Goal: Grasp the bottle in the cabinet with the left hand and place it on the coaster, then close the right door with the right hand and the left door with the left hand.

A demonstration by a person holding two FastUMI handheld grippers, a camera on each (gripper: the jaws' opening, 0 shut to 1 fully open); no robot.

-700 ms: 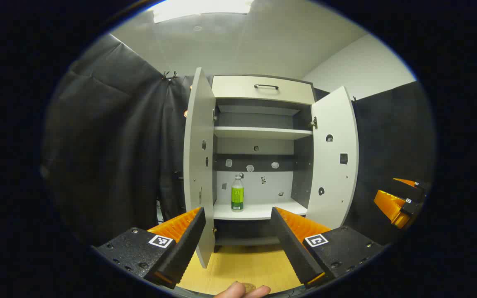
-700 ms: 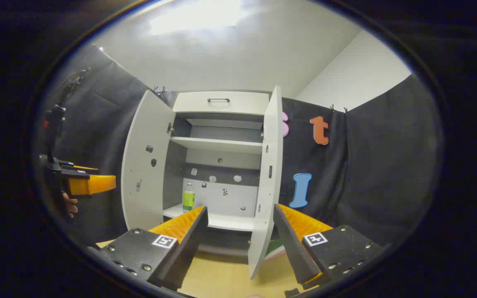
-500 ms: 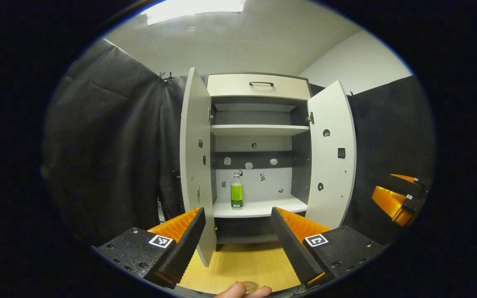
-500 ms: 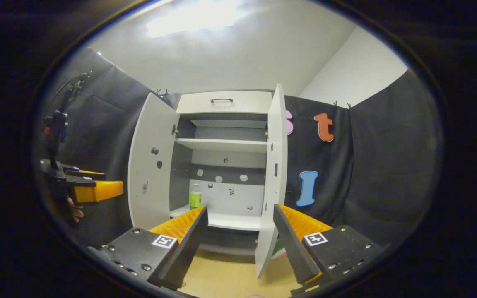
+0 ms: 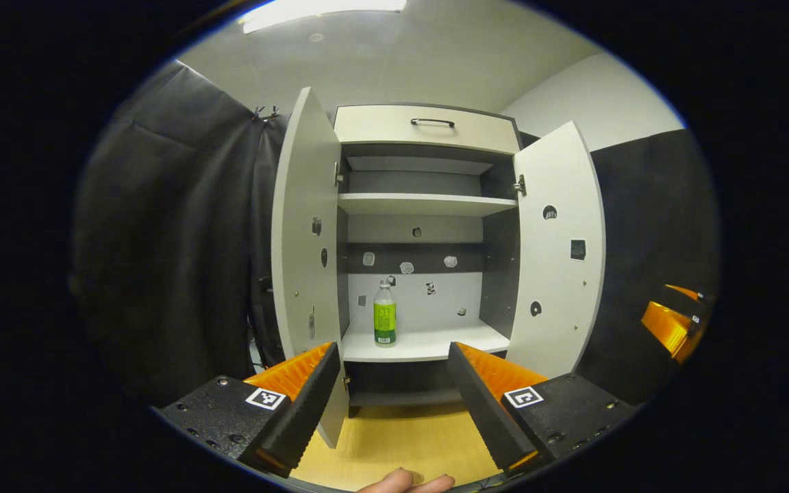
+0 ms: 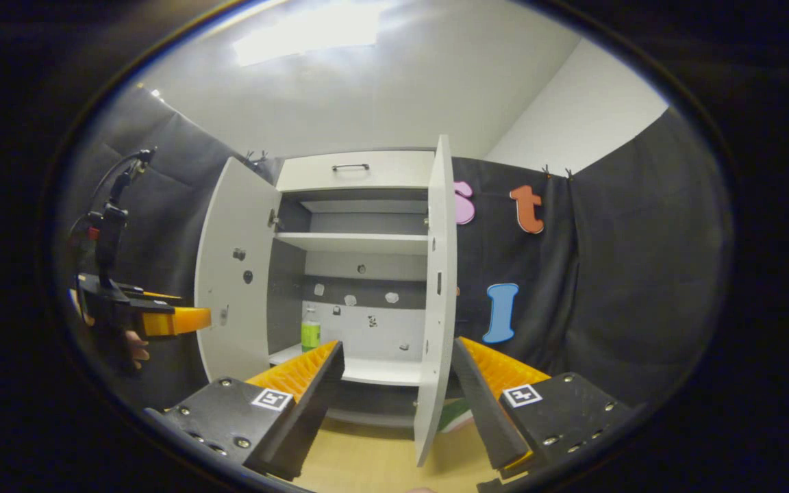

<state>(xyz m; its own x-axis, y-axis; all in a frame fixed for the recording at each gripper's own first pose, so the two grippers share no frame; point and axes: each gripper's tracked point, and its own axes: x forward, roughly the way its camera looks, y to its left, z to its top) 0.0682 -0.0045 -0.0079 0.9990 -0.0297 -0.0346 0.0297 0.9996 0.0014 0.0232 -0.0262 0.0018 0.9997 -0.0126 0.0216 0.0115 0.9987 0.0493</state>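
While both doors of a pale, flat-panelled cabinet (image 5: 429,130) stand wide, a clear plastic bottle (image 5: 385,313) with a bright green label and a pale cap stands upright on the smooth white lower shelf (image 5: 429,344), towards its left side and near the back panel. Seen in the left gripper view, the left gripper (image 5: 389,400) hangs in front of the cabinet with its two ridged, wedge-shaped fingers spread far apart and nothing between them, well short of the bottle. The left door (image 5: 305,253) shows its thin edge and drilled inner face; the right door (image 5: 559,253) swings out to the other side, its inner face dotted with round holes. Above, a second white shelf (image 5: 425,203) spans the dark interior, and a drawer front with a slim dark bar handle (image 5: 433,122) caps the unit. A light wood-grain tabletop (image 5: 401,445) lies below, where a round coaster (image 5: 415,476) is partly visible at the bottom edge just beside a person's fingertip (image 5: 401,481). In the right gripper view, the right gripper (image 6: 398,404) is likewise spread wide and empty, its serrated fingers either side of the right door's (image 6: 435,294) edge without touching it, and the bottle (image 6: 310,333) shows deep inside. Matte black cloth (image 5: 182,239) drapes in soft folds behind.
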